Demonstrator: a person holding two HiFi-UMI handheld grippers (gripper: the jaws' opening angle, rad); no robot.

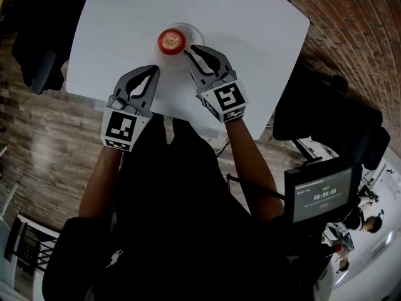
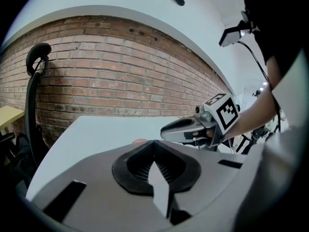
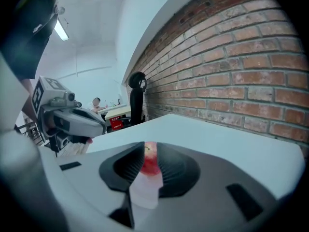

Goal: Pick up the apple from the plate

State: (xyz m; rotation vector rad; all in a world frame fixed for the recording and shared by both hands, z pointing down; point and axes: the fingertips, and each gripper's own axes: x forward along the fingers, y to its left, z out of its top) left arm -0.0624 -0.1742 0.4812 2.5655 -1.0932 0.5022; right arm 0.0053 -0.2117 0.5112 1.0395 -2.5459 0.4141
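Jaws slightly apart, right gripper (image 1: 189, 49); apple (image 1: 171, 41) stem-up on plate (image 1: 196, 35).

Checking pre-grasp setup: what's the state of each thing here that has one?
apple: on plate, not gripped.
plate: on table, holding apple.
left claw: shut, empty.
right claw: slightly open, empty, apple just ahead.

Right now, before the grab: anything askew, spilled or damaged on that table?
Nothing stands out. The apple sits whole, stem up, on the plate; nothing is spilled on the table.
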